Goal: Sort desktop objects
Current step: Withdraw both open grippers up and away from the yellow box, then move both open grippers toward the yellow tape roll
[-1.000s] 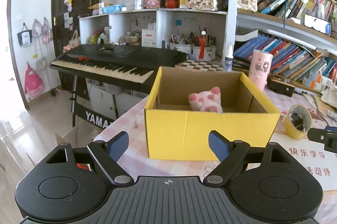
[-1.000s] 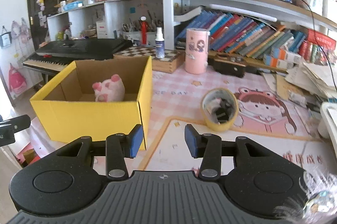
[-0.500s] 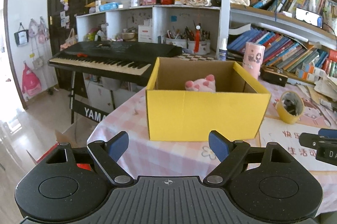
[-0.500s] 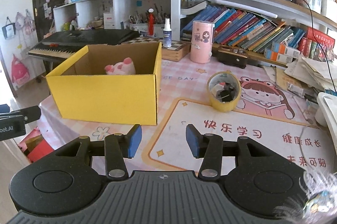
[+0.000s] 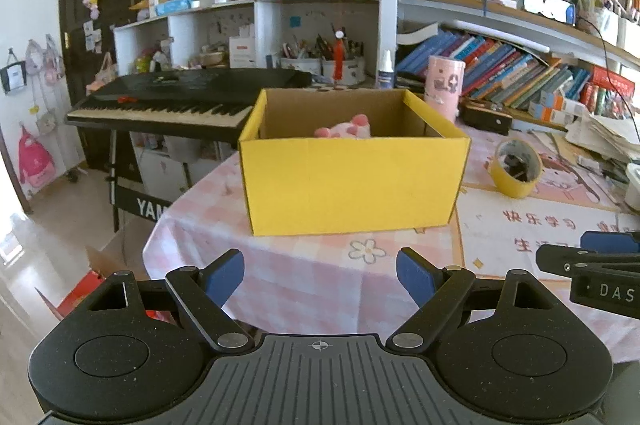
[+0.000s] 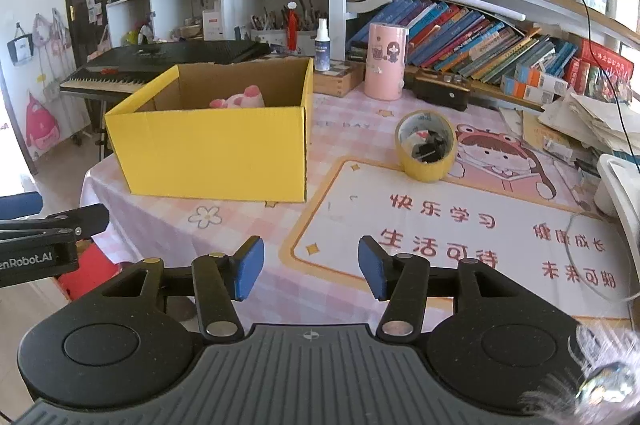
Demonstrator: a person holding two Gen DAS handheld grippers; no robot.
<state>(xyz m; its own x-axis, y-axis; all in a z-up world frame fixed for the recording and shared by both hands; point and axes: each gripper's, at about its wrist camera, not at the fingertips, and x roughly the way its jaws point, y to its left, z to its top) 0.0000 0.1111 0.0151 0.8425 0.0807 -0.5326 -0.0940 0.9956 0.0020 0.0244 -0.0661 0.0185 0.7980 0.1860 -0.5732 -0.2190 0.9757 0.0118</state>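
The left gripper (image 5: 320, 275) is held wide open, empty; the right gripper (image 6: 311, 267), just opening, holds nothing, at lower centre.

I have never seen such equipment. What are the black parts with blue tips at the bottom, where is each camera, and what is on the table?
They are two hand-held grippers; a person carries one in each hand. A camera on each looks forward along its fingers. The left gripper stands open and empty. The right gripper is also empty; its jaws have just been opening. On the pink checked tablecloth stands a yellow cardboard box with a pink plush toy inside. Beside it a roll of yellow tape stands on a printed mat.
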